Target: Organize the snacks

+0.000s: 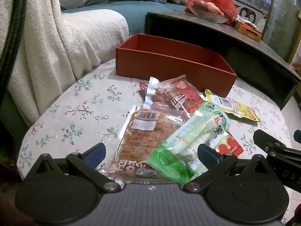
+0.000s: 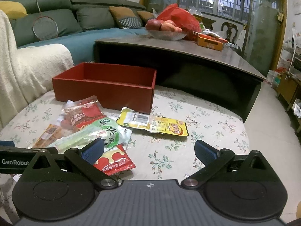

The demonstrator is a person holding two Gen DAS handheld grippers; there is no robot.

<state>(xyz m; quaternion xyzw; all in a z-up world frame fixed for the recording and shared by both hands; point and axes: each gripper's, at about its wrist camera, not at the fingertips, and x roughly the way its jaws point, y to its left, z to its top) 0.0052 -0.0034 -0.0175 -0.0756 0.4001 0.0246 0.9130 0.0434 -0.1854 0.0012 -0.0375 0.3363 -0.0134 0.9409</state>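
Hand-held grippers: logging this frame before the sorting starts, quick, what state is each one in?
Left hand-held gripper: open, holding nothing, over the green packet.
Right hand-held gripper: open, holding nothing, above the floral cloth.

The snack packets are glossy plastic film that catches the light: the green one [image 1: 190, 137] part clear, the yellow one [image 2: 154, 124] foil-like, the orange one [image 1: 144, 135] see-through. They lie on a matt floral cloth [image 2: 188, 141]. The red box [image 2: 105, 92] looks like matt card. A nubbly cream throw [image 1: 56, 43] hangs at the side. The dark table [image 2: 188, 50] has a smooth, faintly shiny top, and the fruit bowl [image 2: 167, 34] is clear glass. The finger pads [image 2: 205, 150] are ribbed blue rubber on matt black plastic.
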